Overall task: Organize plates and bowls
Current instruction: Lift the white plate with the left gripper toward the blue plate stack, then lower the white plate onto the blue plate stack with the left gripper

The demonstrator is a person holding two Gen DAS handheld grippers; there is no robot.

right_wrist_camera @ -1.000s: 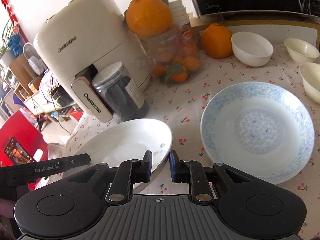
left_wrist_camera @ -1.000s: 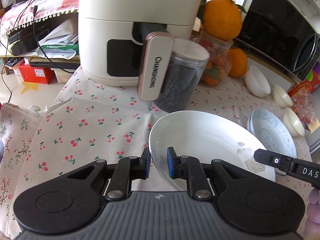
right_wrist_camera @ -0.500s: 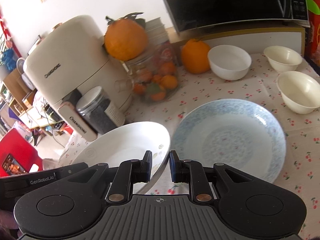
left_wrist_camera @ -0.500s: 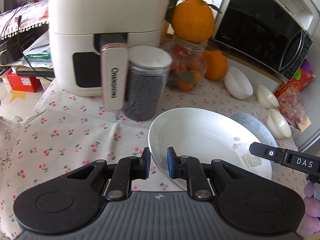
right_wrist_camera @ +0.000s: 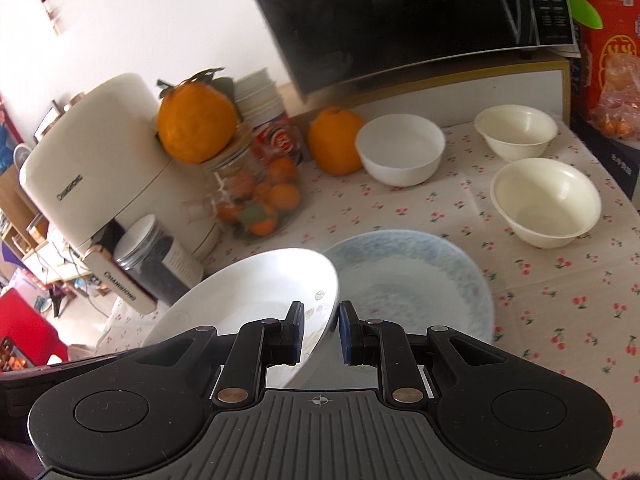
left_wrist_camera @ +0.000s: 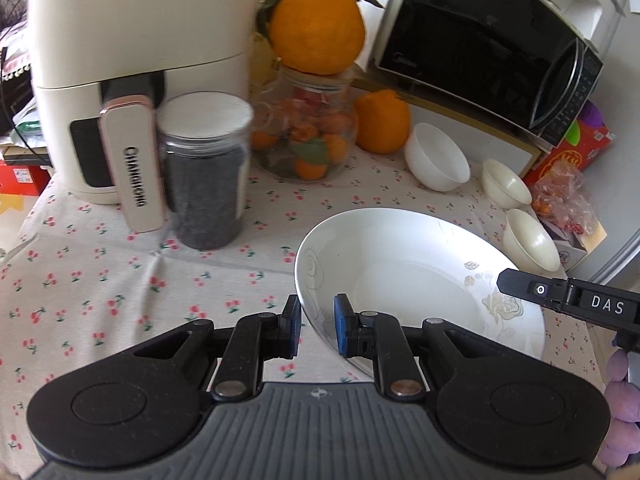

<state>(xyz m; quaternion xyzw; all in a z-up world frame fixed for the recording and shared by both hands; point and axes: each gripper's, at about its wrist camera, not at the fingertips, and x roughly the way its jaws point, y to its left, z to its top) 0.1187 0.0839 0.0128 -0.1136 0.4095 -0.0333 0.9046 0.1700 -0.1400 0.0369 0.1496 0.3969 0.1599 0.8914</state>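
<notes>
White plate carried on two sets of tongs toward the blue one

The white plate (left_wrist_camera: 416,280) hung above the desk (left_wrist_camera: 120,280), partly over the blue plate (right_wrist_camera: 420,280), probably for stacking; left tongs (left_wrist_camera: 317,326) and right tongs (right_wrist_camera: 320,332) each clenched an opposite rim, sharing its weight.

Both views are bright, lit by soft daylight, with only weak shadows on the tablecloth (left_wrist_camera: 100,280). The white plate (right_wrist_camera: 256,280) shines strongly on its upper inside in the right wrist view, almost overexposed there. The dark microwave door (left_wrist_camera: 472,40) carries pale reflections. The fisheye lens bends straight lines near the edges, so the air fryer (left_wrist_camera: 132,40) leans and curves. Some motion blur softens the glass jar (right_wrist_camera: 256,200), the blue patterned plate (right_wrist_camera: 420,276) and the fryer in the right wrist view; the left gripper (left_wrist_camera: 317,324) and right gripper (right_wrist_camera: 320,332) look sharp.
</notes>
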